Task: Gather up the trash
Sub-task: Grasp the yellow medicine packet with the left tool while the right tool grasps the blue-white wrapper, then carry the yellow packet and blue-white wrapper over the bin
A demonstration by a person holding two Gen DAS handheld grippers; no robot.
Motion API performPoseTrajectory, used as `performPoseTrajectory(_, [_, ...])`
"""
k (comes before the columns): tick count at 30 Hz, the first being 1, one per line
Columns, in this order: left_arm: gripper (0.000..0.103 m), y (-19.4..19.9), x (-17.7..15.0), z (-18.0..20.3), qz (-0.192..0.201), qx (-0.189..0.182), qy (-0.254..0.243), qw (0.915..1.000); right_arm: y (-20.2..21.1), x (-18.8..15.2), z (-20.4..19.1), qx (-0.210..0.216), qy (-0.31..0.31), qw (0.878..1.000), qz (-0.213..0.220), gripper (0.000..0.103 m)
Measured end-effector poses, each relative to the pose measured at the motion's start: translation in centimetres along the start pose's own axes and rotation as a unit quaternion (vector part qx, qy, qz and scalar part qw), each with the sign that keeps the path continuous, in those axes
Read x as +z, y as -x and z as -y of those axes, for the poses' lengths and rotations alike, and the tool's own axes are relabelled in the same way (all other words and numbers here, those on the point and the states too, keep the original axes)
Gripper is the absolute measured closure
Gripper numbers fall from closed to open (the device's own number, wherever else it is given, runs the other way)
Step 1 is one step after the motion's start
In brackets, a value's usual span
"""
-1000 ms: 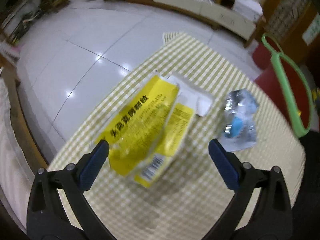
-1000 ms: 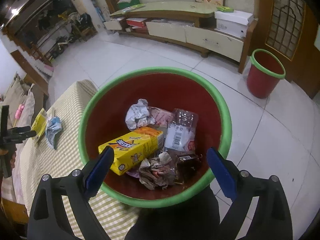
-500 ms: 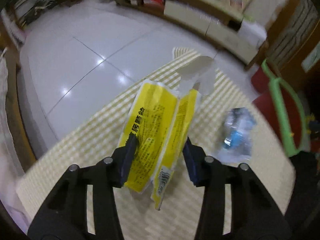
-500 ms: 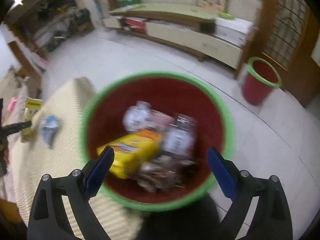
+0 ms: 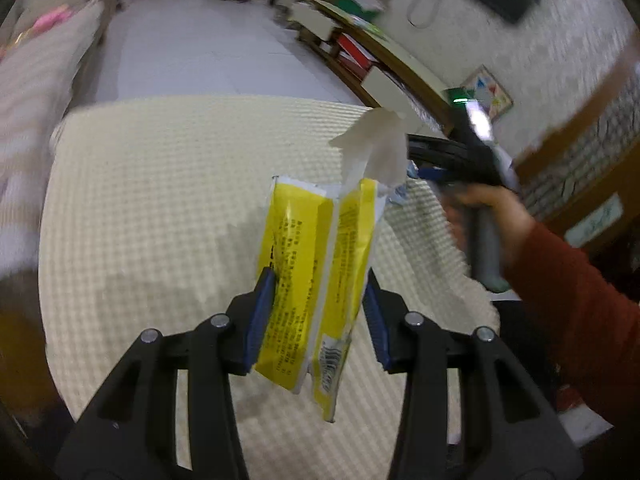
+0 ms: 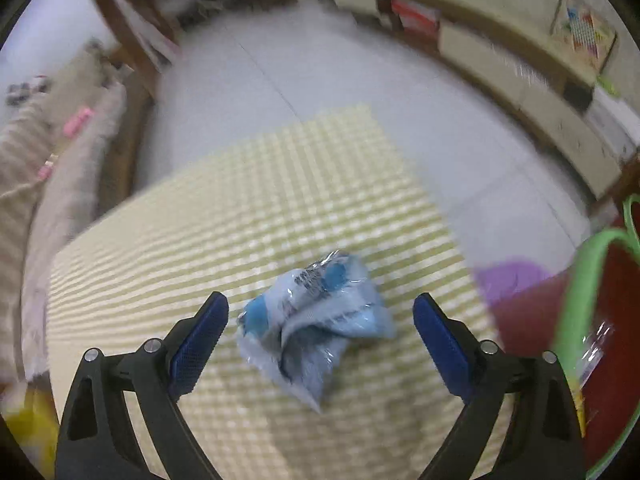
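Observation:
My left gripper (image 5: 320, 300) is shut on a yellow and white wrapper (image 5: 316, 272), held upright above the checked tablecloth (image 5: 160, 200); a torn white flap (image 5: 376, 144) sticks up from its top. My right gripper (image 6: 320, 320) is open, its jaws on either side of a crumpled blue and clear plastic wrapper (image 6: 316, 316) lying on the tablecloth (image 6: 240, 220). The right gripper and the hand holding it also show in the left wrist view (image 5: 476, 184). The red bin with a green rim (image 6: 580, 300) is at the right edge, partly cut off.
White tiled floor (image 6: 340, 80) lies beyond the table. A low cabinet (image 6: 520, 92) runs along the far wall. A sofa with cushions (image 6: 48, 160) is on the left. The table's far edge (image 6: 280, 128) is close ahead.
My left gripper closed on the yellow wrapper and lifted it off the table. My right gripper swung away from above the bin to the blue wrapper on the table.

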State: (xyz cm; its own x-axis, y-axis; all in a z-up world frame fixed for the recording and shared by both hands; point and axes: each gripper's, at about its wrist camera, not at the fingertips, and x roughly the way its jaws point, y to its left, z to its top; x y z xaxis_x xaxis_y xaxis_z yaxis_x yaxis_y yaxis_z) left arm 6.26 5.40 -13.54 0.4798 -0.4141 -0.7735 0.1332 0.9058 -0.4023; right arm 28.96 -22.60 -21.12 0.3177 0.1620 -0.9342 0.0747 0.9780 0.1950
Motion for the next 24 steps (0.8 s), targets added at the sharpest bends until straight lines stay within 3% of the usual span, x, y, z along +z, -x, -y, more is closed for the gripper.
performPoseTrajectory(1, [0.061, 0.3, -0.7, 0.2, 0.002, -0.003, 0.01, 0.9999, 0.4, -0.1, -0.2, -0.009, -0.006, 1.0, 0.02, 0.038])
performPoseTrajectory(2, [0.061, 1.2, -1.6, -0.1, 0.007, -0.009, 0.023, 0.9997, 0.9, -0.4, -0.4, -0.01, -0.007, 1.0, 0.024, 0.054])
performPoseTrajectory(4, [0.061, 2.5, -2.9, -0.3, 0.014, -0.017, 0.029, 0.9993, 2.7, -1.4, -0.8, 0.011, -0.01, 0.999, 0.038, 0.061])
performPoseTrajectory(8, [0.061, 3.7, -4.0, -0.4, 0.033, -0.033, 0.03, 0.9984, 9.6, -5.5, -2.5, 0.007, 0.058, 0.994, 0.092, 0.061])
performPoseTrajectory(11, [0.061, 4.2, -4.7, -0.4, 0.048, -0.053, 0.022, 0.9972, 13.9, -9.4, -2.9, -0.006, 0.095, 0.99, 0.106, 0.061])
performPoseTrajectory(18, [0.061, 6.5, -7.0, 0.3, 0.074, -0.08, -0.022, 0.9938, 17.9, -16.6, -2.2, -0.025, 0.074, 0.992, 0.102, 0.058])
performPoseTrajectory(24, [0.061, 7.1, -8.4, 1.6, 0.068, -0.11, -0.068, 0.9893, 20.7, -19.9, -2.7, -0.032, 0.062, 0.992, 0.109, 0.057])
